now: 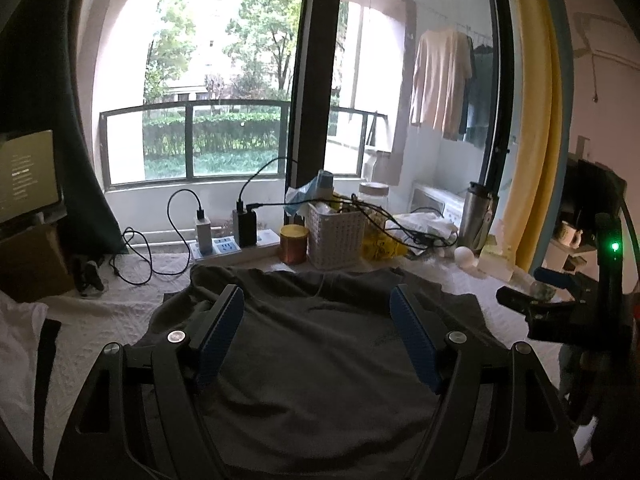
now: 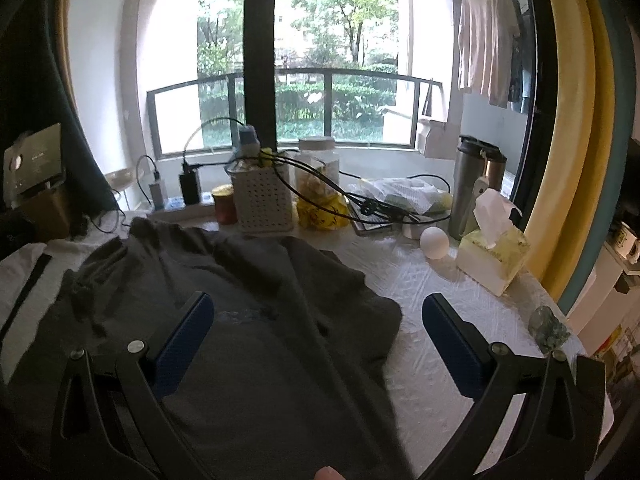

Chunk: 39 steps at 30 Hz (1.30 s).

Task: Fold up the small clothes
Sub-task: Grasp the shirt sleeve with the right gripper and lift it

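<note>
1. Shirt (image 1: 312,352): dark grey, spread rumpled over the white-covered bench (image 1: 100,320); it lies under both tools and nearly reaches the clutter along the window side.
2. Left hand-held gripper (image 1: 318,312): fingers wide apart, holding nothing, poised over the middle of the shirt.
3. Right hand-held gripper (image 2: 318,314): fingers wide apart, empty; its left finger is over the shirt, its right finger over bare bench past the shirt's right edge.
4. Basket (image 2: 262,200): white, perforated, upright just behind the shirt, black cables draped across it.
5. Tin (image 2: 224,202): just left of the basket.
6. Power strip (image 1: 224,246): at the window wall, two chargers plugged in.
7. Tissue box (image 2: 490,256): right of the shirt, well apart, a white ball (image 2: 435,242) just beside it.
8. Steel flask (image 2: 470,184): behind the tissue box.
9. White cloth (image 2: 24,276): left of the shirt, touching its edge.
</note>
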Motion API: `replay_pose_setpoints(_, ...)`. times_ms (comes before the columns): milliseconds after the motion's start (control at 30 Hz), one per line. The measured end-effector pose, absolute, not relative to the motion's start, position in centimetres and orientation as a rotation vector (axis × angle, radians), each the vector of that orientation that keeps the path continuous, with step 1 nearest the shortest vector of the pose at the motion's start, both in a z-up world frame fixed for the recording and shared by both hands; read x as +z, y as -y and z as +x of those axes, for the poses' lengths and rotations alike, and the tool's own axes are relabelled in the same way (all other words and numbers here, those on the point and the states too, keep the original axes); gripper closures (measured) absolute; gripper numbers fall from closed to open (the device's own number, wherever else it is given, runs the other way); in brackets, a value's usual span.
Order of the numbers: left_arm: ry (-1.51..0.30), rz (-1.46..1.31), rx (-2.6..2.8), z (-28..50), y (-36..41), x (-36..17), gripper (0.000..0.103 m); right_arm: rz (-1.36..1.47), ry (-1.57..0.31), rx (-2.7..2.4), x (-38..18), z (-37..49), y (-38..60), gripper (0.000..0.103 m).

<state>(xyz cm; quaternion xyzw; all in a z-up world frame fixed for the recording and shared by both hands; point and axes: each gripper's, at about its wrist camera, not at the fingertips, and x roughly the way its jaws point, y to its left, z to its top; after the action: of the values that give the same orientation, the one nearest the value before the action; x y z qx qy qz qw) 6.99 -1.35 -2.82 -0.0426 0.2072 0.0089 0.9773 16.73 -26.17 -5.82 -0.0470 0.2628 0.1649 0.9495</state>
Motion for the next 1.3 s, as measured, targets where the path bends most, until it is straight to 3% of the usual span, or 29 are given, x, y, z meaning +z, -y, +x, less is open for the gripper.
replay_pose_setpoints(167,-0.474,-0.097,0.024,9.4,1.3,-4.3,0.025,-0.080,-0.583,0.351,-6.9,20.3,28.0,0.002)
replay_pose_setpoints(233,-0.496,-0.100,0.025,10.5,1.4,-5.0,0.025,-0.074,-0.611,0.358,-7.5,22.0,28.6,0.012)
replay_pose_setpoints(367,-0.522,-0.097,0.030,12.6,1.6,-5.9,0.025,-0.081,-0.680,0.385,-8.9,25.6,29.2,0.018)
replay_pose_setpoints(500,-0.549,-0.097,0.048,14.5,1.6,-6.7,0.025,-0.076,-0.749,0.434,-10.4,29.4,29.0,0.031)
replay_pose_setpoints(900,-0.630,-0.129,0.136,18.1,-0.6,-9.0,0.024,-0.155,-0.893,0.576,-15.0,35.2,24.7,0.032)
replay_pose_setpoints(967,-0.637,-0.131,0.146,18.3,-1.0,-9.2,0.024,-0.177,-0.888,0.573,-15.1,35.1,24.4,0.038)
replay_pose_setpoints(1000,-0.639,-0.133,0.148,18.3,-1.2,-9.2,0.024,-0.184,-0.882,0.572,-15.0,34.9,24.4,0.046)
replay_pose_setpoints(1033,-0.641,-0.136,0.148,18.3,-1.3,-9.2,0.024,-0.188,-0.878,0.571,-15.0,34.8,24.4,0.062)
replay_pose_setpoints(1133,-0.632,-0.140,0.138,17.9,-1.5,-9.0,0.024,-0.192,-0.879,0.602,-15.0,34.1,24.0,0.092)
replay_pose_setpoints(1300,-0.604,-0.149,0.123,17.0,-2.1,-8.3,0.024,-0.154,-0.863,0.533,-14.3,33.4,25.0,0.094)
